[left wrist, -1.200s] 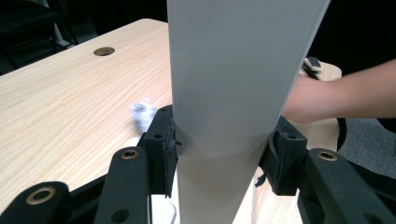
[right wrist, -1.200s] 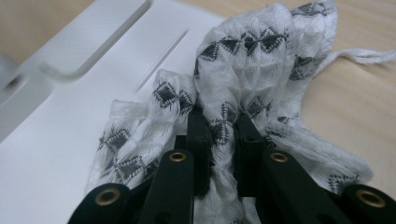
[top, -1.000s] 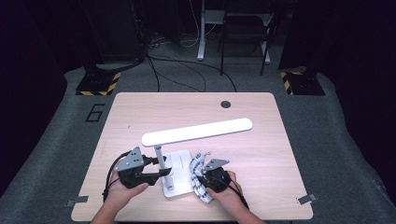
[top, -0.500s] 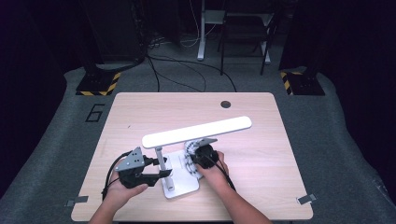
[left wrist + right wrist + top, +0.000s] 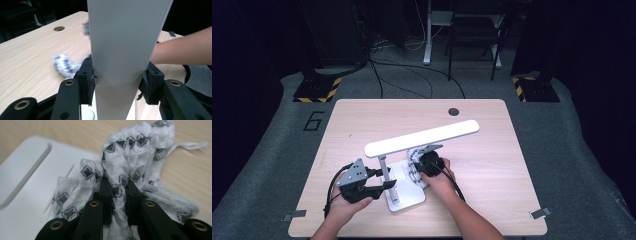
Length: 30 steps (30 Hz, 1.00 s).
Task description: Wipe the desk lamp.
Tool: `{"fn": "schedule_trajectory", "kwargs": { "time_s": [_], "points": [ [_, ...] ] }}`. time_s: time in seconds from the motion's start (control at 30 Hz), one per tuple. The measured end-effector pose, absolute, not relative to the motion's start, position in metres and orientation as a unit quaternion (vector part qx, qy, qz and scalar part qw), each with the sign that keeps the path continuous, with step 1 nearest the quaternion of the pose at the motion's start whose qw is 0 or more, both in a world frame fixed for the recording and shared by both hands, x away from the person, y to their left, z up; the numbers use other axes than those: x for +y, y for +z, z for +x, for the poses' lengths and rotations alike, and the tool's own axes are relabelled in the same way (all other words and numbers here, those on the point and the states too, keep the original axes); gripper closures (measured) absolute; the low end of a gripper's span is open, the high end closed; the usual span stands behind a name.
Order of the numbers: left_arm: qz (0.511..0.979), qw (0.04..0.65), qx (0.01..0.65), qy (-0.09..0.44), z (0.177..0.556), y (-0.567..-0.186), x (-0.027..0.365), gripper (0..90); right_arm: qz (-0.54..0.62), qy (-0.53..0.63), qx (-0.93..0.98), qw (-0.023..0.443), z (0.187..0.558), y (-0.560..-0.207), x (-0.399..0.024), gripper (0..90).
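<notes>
White lamp (image 5: 422,138), one patterned cloth (image 5: 130,165).

Was white all over, lamp (image 5: 422,137): long head, thin post, flat base (image 5: 27,177). Showed white weave with small black-and-grey diamond motifs, cloth (image 5: 130,170), at 3 o'clock from the post. Were black with brass-coloured rivets, left gripper (image 5: 377,186) and right gripper (image 5: 117,195), the left topped by a grey plate. Was pale wood-grain with a dark round hole at 12 o'clock, table (image 5: 362,125). Lay dark grey, floor (image 5: 572,150), with yellow-and-black striped blocks (image 5: 317,90) beyond.
</notes>
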<state>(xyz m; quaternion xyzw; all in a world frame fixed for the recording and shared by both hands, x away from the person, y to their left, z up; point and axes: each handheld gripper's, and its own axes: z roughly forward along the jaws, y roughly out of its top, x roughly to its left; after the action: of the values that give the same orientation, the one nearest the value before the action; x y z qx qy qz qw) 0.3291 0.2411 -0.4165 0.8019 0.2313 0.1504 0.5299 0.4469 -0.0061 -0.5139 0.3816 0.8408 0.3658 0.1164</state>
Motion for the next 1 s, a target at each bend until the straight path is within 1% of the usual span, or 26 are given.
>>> {"fn": "schedule_trajectory", "kwargs": {
  "time_s": [0.2,0.27,0.37,0.4,0.5,0.57,0.67,0.77,1.0],
  "points": [
    [0.793,0.528,0.254,0.166,0.336,-0.417,0.243,53.0,0.337,0.364,0.864,0.087,0.400,-0.512,-0.033,79.1],
    [0.790,0.528,0.261,0.168,0.339,-0.417,0.243,53.0,0.338,0.363,0.865,0.078,0.388,-0.512,-0.041,79.0],
    [0.786,0.526,0.270,0.180,0.345,-0.418,0.242,53.0,0.338,0.364,0.864,0.085,0.375,-0.510,-0.049,78.8],
    [0.787,0.525,0.270,0.179,0.347,-0.417,0.243,53.0,0.327,0.366,0.866,0.093,0.373,-0.509,-0.052,78.8],
    [0.785,0.525,0.274,0.182,0.353,-0.418,0.245,53.0,0.322,0.379,0.862,0.099,0.366,-0.503,-0.056,78.9],
    [0.781,0.529,0.276,0.182,0.355,-0.419,0.246,52.9,0.327,0.380,0.861,0.088,0.362,-0.505,-0.052,78.9],
    [0.781,0.531,0.276,0.182,0.355,-0.419,0.246,52.9,0.314,0.368,0.870,0.095,0.357,-0.515,-0.040,78.9],
    [0.776,0.535,0.277,0.184,0.354,-0.421,0.246,52.9,0.301,0.371,0.873,0.094,0.354,-0.515,-0.024,79.0],
    [0.775,0.535,0.282,0.185,0.354,-0.421,0.246,52.9,0.265,0.393,0.878,0.064,0.340,-0.518,0.022,79.1]
  ]
}}
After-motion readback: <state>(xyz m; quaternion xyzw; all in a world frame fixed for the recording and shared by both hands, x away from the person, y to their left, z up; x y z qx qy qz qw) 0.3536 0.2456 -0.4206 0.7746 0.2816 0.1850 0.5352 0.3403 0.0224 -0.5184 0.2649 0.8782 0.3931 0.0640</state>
